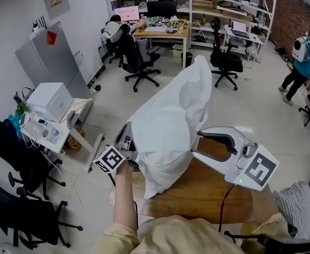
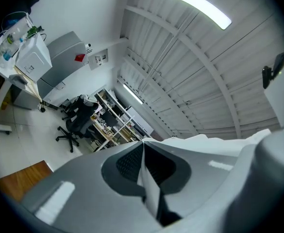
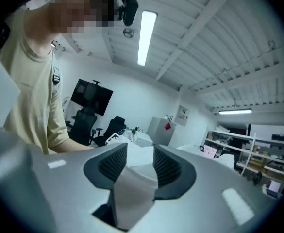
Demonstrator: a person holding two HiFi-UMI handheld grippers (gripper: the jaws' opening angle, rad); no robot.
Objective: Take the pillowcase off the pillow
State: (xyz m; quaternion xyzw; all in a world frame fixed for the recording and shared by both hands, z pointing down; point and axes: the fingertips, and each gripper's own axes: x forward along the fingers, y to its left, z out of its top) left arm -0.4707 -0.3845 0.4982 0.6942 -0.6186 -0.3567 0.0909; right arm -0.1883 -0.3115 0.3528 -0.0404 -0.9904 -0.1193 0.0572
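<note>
- The pillowcase (image 1: 168, 126) hangs in the air above the wooden surface (image 1: 207, 194). It is a tall white bundle, and its lower end is close over the wood.
- Its long axis is almost upright and leans away from the person. The top is thin and limp, the lower part is fuller. The pillow is not visible, but I judge that it sits in this fuller lower part.
- The left gripper (image 1: 129, 151) is at the lower left edge of the bundle. Its fingers (image 2: 129, 164) are fully closed, with a thin sheet of the white cloth pinched between them.
- The right gripper (image 1: 197, 142) comes in from the right side, at almost the same height. Its fingers (image 3: 168, 166) are closed on a thicker fold of the cloth, which fills the gap between them.
- So both grips are low, one on each side, and the bulk lies between them and above them. Neither hand is clearly nearer.
- I think the next move depends on which end is the open one, and the pictures do not show this.
</note>
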